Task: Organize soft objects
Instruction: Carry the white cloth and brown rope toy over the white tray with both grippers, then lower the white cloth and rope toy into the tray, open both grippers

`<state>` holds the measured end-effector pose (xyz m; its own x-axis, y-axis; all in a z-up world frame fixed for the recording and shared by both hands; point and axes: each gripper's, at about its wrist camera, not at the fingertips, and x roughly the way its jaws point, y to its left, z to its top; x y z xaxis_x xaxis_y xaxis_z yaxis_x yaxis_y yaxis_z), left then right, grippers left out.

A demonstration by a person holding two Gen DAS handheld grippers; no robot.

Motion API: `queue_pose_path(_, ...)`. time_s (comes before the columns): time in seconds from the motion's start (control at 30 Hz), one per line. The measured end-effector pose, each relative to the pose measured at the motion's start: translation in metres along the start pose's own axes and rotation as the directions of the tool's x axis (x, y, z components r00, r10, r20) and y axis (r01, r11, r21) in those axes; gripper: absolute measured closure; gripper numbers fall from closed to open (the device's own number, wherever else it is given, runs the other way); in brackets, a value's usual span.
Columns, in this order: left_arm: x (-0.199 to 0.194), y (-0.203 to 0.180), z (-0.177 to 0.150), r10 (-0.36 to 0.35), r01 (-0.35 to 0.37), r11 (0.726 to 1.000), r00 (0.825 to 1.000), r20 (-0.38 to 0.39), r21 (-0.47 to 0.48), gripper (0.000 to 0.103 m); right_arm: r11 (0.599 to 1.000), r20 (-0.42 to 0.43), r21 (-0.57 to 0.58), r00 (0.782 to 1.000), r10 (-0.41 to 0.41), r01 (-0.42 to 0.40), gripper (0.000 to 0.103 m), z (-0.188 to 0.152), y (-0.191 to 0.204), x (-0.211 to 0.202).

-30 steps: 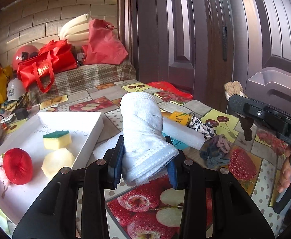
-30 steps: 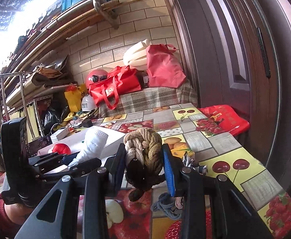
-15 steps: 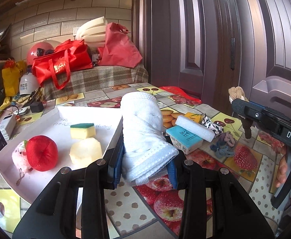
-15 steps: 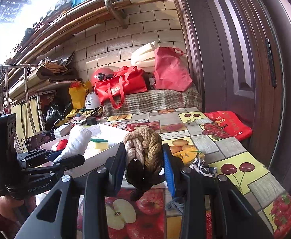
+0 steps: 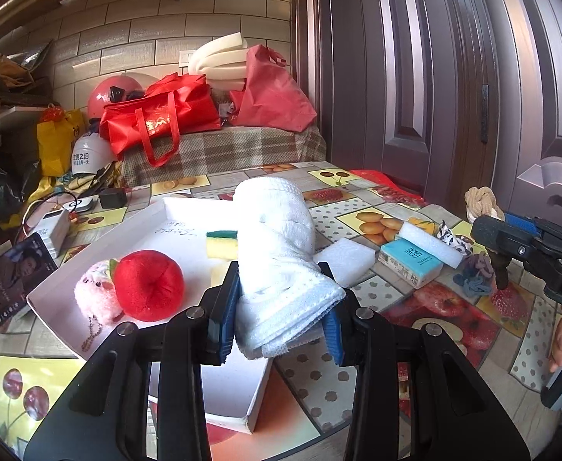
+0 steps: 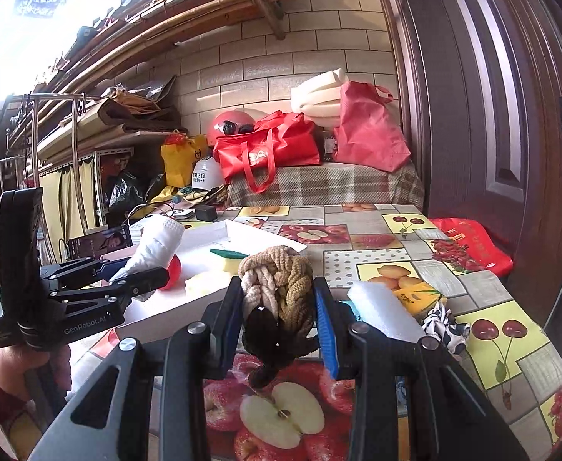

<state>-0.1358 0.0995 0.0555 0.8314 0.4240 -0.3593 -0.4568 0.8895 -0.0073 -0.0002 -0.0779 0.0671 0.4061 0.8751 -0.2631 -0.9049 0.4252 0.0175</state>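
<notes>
Two soft things carried toward the white tray

The left hand-held gripper (image 5: pixel 281 307) pinches a rolled towel (image 5: pixel 277 238) above the tray (image 5: pixel 158 226), likely to drop it beside the red plush (image 5: pixel 148 284). The right hand-held gripper (image 6: pixel 277 322) clamps a rope knot (image 6: pixel 277 280) over the bench (image 6: pixel 396 265), near the tray.

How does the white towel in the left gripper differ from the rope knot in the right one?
The rolled white towel is long and juts well past the left gripper; the braided rope knot is a compact ball in the right gripper. The towel is plain white, the knot beige, tan and black. Both are clamped, off the table.
</notes>
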Motion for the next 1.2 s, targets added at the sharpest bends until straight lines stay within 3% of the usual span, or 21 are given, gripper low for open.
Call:
queue_pose_path(0.7,0.003,0.053,-0.003,0.083,-0.084,0.996,0.996,-0.018,-0.044,0.066,0.995,-0.079,-0.038,0.993,0.084,-0.087,0.068,0.001,0.034,0.037)
queue_pose_path(1.2,0.019,0.107,-0.003,0.163,-0.171,0.974,0.985,-0.059,-0.149,0.066,0.991,-0.151,-0.022,0.98,0.129,-0.133,0.068,0.0,0.049,0.067)
